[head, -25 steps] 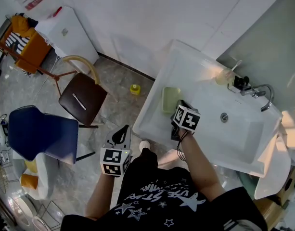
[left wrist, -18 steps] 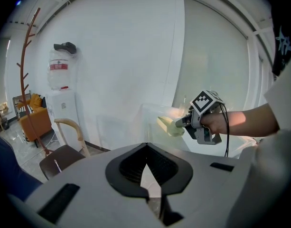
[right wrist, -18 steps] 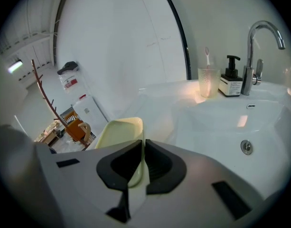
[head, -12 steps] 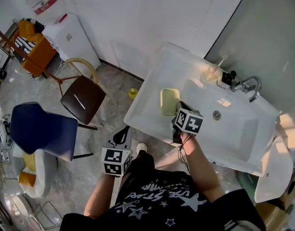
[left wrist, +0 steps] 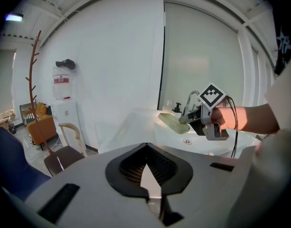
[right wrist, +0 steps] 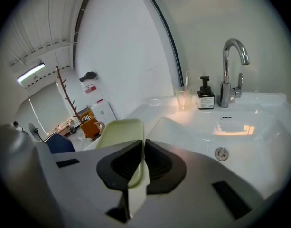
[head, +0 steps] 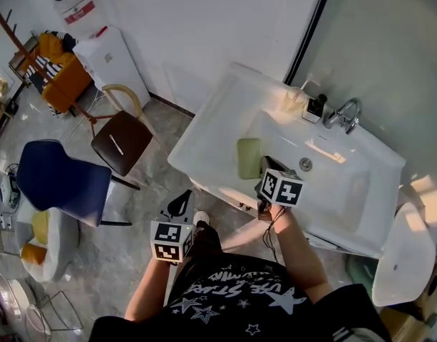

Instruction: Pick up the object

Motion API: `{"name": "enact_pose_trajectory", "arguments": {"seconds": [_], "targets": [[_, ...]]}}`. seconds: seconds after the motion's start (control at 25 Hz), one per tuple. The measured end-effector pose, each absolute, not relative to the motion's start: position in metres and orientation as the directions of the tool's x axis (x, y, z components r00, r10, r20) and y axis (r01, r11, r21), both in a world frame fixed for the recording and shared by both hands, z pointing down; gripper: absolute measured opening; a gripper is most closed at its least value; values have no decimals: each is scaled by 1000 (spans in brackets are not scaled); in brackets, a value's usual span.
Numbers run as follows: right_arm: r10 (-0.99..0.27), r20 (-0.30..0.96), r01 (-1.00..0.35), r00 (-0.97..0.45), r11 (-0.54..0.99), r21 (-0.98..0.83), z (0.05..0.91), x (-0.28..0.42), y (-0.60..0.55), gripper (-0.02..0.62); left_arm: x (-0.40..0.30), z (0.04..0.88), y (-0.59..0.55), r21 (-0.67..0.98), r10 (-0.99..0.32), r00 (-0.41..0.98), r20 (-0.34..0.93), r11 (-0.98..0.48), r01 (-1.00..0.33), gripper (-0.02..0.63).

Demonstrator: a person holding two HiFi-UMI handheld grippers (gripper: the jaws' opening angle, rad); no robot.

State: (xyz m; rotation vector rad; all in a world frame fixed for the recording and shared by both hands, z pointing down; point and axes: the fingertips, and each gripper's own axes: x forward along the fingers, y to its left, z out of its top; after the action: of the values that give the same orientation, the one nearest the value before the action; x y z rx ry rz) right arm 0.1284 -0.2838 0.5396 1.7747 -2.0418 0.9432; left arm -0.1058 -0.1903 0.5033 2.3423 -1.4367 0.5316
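Gripped a pale green tray by its near rim in the right gripper, jaws clenched on that rim. Held the tray clear of the white washbasin, over its left part beside the bowl, well apart from the faucet at the back edge. Carried the left gripper clenched and empty off the washbasin's front edge, above the floor.

White washbasin, chrome tap, soap bottle, cup (toothbrush inside)
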Motion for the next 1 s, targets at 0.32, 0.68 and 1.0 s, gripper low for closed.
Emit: {"name": "enact_pose_trajectory", "arguments": {"seconds": [0.32, 0.68, 1.0], "targets": [[-787, 567, -957, -243, 101, -271, 526, 170, -222, 31, -70, 507, -109, 95, -791, 372, 486, -375, -922, 15], [-765, 571, -947, -297, 160, -278, 532, 195, -169, 31, -39, 496, -61, 57, -815, 322, 481, -337, -940, 15], [-730, 581, -928, -359, 216, -303, 548, 194, -142, 31, -34, 499, -17, 46, -830, 256, 495, -269, -962, 15]]}}
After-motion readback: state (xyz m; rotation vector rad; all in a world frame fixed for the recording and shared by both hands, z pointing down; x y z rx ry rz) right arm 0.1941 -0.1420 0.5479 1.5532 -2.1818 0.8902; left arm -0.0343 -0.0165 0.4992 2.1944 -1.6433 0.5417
